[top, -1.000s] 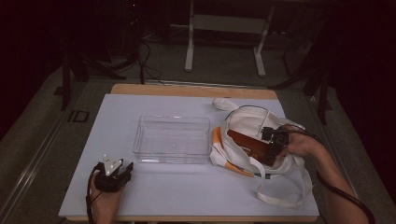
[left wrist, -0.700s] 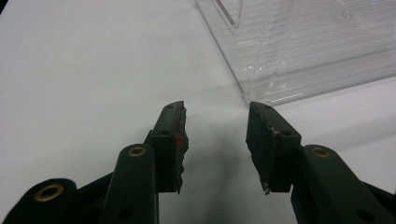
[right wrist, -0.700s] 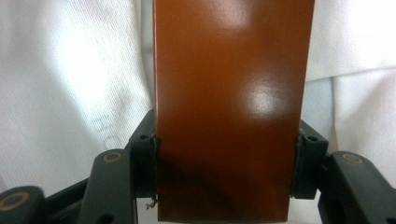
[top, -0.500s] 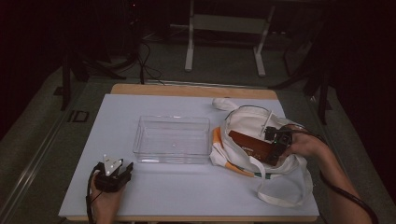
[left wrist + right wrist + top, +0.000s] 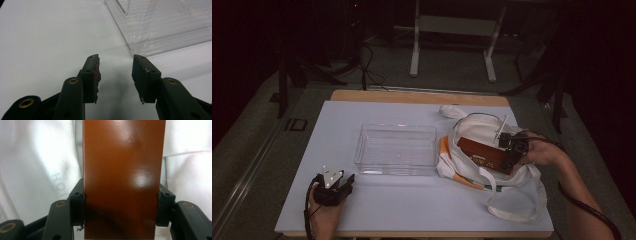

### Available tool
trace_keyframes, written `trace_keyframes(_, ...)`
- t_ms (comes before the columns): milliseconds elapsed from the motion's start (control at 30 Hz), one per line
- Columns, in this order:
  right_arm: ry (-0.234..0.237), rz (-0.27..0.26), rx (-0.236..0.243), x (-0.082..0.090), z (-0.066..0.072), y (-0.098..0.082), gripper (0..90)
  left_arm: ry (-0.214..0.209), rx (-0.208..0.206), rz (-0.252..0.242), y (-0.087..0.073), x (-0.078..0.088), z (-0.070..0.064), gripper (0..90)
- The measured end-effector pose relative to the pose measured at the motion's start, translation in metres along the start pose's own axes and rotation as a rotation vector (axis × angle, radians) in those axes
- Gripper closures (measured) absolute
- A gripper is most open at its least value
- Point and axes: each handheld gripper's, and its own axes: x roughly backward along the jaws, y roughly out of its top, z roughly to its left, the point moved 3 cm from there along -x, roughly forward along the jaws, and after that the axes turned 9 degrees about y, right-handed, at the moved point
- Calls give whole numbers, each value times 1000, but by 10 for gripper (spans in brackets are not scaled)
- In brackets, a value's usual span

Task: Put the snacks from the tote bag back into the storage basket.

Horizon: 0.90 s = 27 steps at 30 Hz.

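Brown box (image 5: 123, 177), right of centre in the high view above the white bag (image 5: 492, 172), looks stiff, glossy, possibly slippery; right gripper (image 5: 121, 206) clamps its side edges, left gripper (image 5: 116, 77) gapes empty.

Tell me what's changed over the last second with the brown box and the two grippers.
Little has changed. The right gripper stays clamped on the brown box over the white tote bag, its hand edging slightly rightward. The left gripper stays open and parked near the clear plastic bin, which hasn't moved.
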Motion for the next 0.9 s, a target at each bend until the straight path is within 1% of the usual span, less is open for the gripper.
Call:
trace_keyframes(233,-8,0,-10,9,0,-6,427,1,1,0,0,0,0,579)
trace_keyframes(333,-14,-12,-2,14,1,-7,427,1,2,0,0,0,0,579)
trace_keyframes(533,-26,-16,6,22,3,-7,427,1,2,-1,0,0,0,579)
trace_keyframes(600,-30,-21,10,27,5,-7,427,1,2,0,0,0,0,579)
trace_keyframes(733,-35,-27,25,31,7,-6,427,1,2,-1,0,0,0,579)
trace_keyframes(900,-41,-32,27,35,8,-7,427,1,2,-1,0,0,0,579)
